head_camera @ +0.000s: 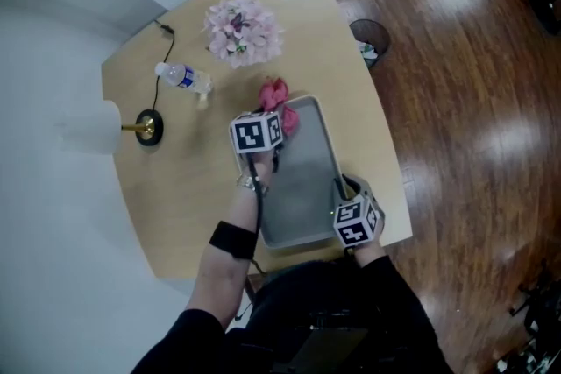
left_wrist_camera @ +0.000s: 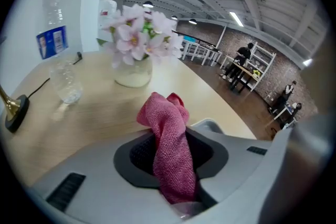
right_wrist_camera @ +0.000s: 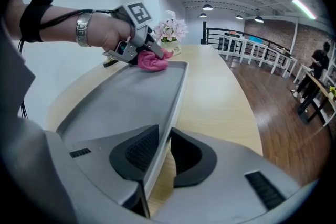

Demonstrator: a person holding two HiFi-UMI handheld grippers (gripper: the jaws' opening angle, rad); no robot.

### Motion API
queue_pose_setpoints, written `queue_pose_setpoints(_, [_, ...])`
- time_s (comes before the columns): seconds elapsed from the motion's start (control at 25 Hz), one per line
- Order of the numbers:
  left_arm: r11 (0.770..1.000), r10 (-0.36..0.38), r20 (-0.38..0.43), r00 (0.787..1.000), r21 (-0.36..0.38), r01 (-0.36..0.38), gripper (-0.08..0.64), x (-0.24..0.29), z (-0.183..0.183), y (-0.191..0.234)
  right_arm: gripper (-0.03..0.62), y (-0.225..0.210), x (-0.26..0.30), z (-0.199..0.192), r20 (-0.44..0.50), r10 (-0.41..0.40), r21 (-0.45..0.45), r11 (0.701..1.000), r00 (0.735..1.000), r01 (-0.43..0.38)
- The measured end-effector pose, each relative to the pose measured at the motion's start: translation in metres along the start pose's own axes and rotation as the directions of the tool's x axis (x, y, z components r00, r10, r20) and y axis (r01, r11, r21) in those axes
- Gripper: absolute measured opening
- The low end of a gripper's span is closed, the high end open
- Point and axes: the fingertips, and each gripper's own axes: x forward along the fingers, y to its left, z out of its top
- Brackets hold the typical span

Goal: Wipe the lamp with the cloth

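The cloth [left_wrist_camera: 170, 155] is nubbly woven fabric. The tray [head_camera: 307, 188] looks matt, possibly plastic. The table [head_camera: 175, 188] is smooth satin wood; the floor [head_camera: 473, 118] is glossy polished wood.

Left gripper [left_wrist_camera: 170, 165] clamped on pink cloth [left_wrist_camera: 168, 134], left forearm [head_camera: 223, 263] stretched forward. Right gripper [right_wrist_camera: 160, 157] pinching tray [right_wrist_camera: 176, 94] rim near body (both point steeply down).

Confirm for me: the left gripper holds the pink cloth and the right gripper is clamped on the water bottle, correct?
Not quite. The right gripper is clamped on the rim of the grey tray, as the right gripper view shows. The left gripper does hold the pink cloth.
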Motion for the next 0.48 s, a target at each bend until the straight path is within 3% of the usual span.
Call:
queue_pose_setpoints(0.32, [0.986,-0.133,-0.064,0.989,0.097,0.139,0.126,0.041,0.010,-0.124,0.084,-0.003,-0.001,-0.001,0.011,0.007,-0.007,1.000,1.000,-0.007])
queue_pose_setpoints(0.48, [0.969,-0.186,-0.144,0.972,0.135,0.206,0.126,0.051,-0.008,-0.161,0.084,-0.005,-0.001,-0.004,0.008,0.008,-0.004,1.000,1.000,-0.008])
